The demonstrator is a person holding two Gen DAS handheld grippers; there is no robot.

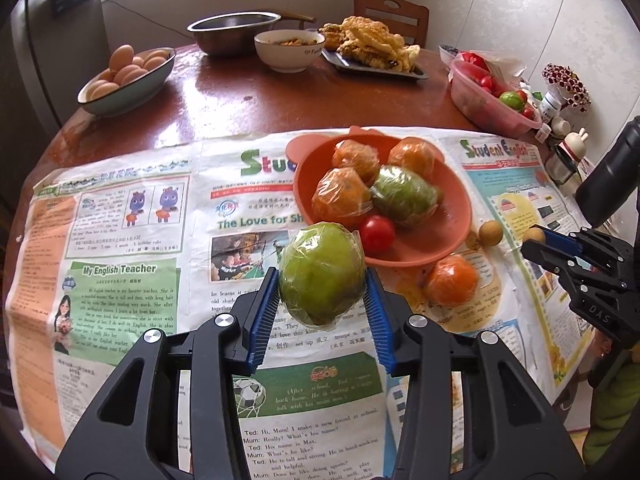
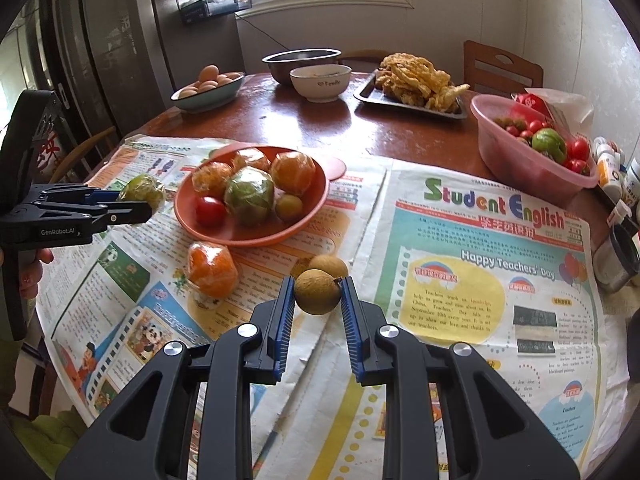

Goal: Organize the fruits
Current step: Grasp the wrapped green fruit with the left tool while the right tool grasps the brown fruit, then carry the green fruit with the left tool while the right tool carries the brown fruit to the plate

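My left gripper (image 1: 322,284) is shut on a plastic-wrapped green fruit (image 1: 322,272) and holds it above the newspaper, just short of the orange plate (image 1: 452,216); it also shows in the right wrist view (image 2: 132,206). The plate holds wrapped oranges (image 1: 340,196), a wrapped green fruit (image 1: 404,196) and a red tomato (image 1: 377,233). My right gripper (image 2: 317,294) is shut on a small brown longan (image 2: 317,292). A second longan (image 2: 330,266) lies just behind it. A wrapped orange (image 2: 212,270) lies on the newspaper in front of the plate.
Newspaper (image 2: 460,280) covers the near half of the round wooden table. A pink tub of tomatoes and a green fruit (image 2: 532,152) stands at the right. Behind are a bowl of eggs (image 2: 208,88), a steel bowl, a white bowl (image 2: 320,82) and a tray of fried food (image 2: 416,84). Bottles crowd the right edge.
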